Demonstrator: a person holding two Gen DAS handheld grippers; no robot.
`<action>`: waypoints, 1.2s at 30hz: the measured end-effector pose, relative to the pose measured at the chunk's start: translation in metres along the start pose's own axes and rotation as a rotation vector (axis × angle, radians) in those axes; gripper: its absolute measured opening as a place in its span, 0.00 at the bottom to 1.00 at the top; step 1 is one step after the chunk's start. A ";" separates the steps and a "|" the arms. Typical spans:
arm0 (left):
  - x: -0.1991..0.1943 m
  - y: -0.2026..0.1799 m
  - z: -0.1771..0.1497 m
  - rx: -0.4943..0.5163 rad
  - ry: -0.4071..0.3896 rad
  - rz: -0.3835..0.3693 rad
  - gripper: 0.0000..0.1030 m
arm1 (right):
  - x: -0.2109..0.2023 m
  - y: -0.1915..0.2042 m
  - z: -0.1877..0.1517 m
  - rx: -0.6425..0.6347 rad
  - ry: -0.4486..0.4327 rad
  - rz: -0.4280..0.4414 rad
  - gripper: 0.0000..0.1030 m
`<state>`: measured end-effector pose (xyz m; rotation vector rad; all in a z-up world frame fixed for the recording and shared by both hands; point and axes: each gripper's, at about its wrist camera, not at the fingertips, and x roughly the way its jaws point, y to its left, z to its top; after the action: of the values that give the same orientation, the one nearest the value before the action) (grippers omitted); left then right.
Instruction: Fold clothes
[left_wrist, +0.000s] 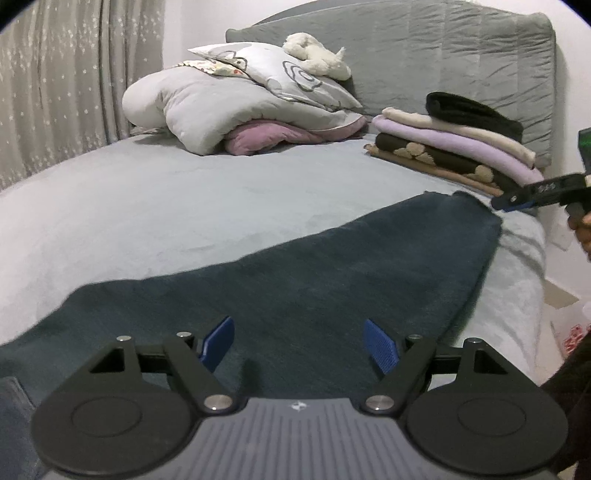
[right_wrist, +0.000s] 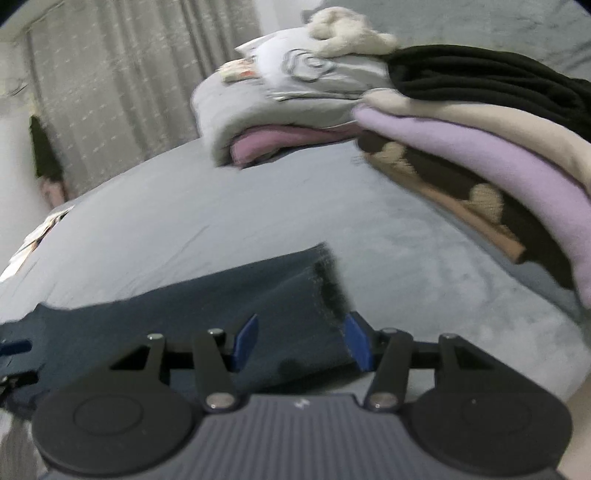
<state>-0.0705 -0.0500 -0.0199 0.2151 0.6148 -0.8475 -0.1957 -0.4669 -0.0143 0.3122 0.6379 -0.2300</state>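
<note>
1. Dark blue-grey garment (left_wrist: 332, 266) lies flat on the grey bed (left_wrist: 166, 206), filling lower centre of frame.
2. Left gripper (left_wrist: 299, 345) jaws apart, hovering over the garment, nothing between.
3. Right gripper (right_wrist: 301, 341) jaws apart, straddling the garment's frayed end (right_wrist: 328, 288).
4. Folded clothes stack (left_wrist: 450, 147) upper right; pillows (left_wrist: 240, 107) upper centre.

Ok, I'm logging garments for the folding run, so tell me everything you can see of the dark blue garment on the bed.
The dark blue soft-looking garment lies spread flat on the grey bedsheet, narrowing toward a far end. Both open grippers, left gripper and right gripper, sit over it; contact unclear.
</note>
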 end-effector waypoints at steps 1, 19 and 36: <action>0.001 -0.002 -0.002 -0.002 0.010 -0.012 0.67 | 0.003 0.003 -0.001 -0.006 0.006 -0.005 0.49; -0.015 -0.016 0.001 0.033 -0.055 -0.150 0.60 | 0.021 0.111 -0.005 -0.250 -0.079 0.045 0.73; 0.035 -0.052 -0.019 0.208 0.028 -0.246 0.62 | 0.098 0.211 -0.018 -0.579 0.027 0.185 0.88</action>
<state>-0.1001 -0.0981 -0.0528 0.3447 0.5861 -1.1492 -0.0647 -0.2761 -0.0434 -0.1835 0.6699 0.1396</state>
